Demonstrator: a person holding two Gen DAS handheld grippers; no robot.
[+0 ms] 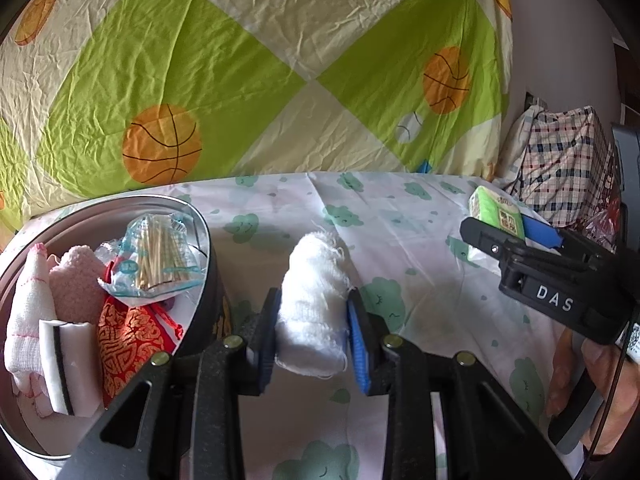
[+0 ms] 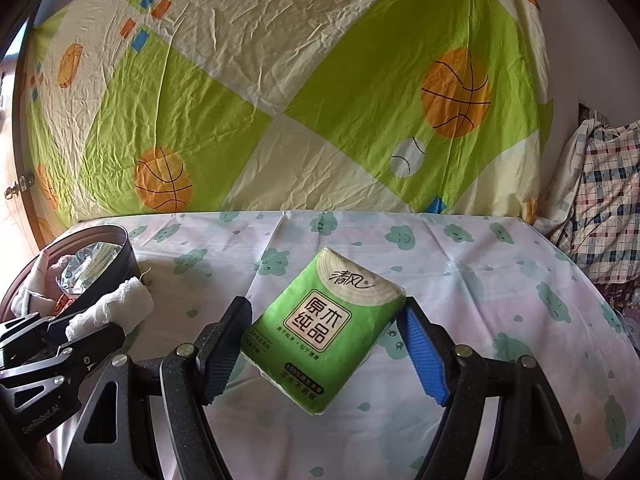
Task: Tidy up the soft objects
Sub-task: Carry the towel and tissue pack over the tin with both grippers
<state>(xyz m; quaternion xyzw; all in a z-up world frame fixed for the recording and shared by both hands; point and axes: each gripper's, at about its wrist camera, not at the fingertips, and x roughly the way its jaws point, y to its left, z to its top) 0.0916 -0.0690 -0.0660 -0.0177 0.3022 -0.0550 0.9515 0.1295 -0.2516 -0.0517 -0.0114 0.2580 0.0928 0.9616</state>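
Observation:
My left gripper (image 1: 313, 305) is shut on a white gauze roll (image 1: 312, 320), which stands upright between the pads just right of the round tin (image 1: 208, 248). The tin holds a pink cloth (image 1: 76, 284), a sponge (image 1: 68, 364), a red patterned pouch (image 1: 128, 344) and a bag of cotton swabs (image 1: 156, 260). My right gripper (image 2: 325, 312) is shut on a green tissue pack (image 2: 324, 336), held tilted above the bedsheet. The right wrist view shows the left gripper (image 2: 92, 322) with the gauze roll (image 2: 124, 306) beside the tin (image 2: 120, 248).
Everything sits over a white sheet with green cloud prints (image 1: 400, 240). A green and cream basketball blanket (image 1: 240, 80) rises behind it. A plaid bundle (image 1: 568, 160) lies at the far right. A hand (image 1: 592, 368) holds the right gripper (image 1: 500, 222).

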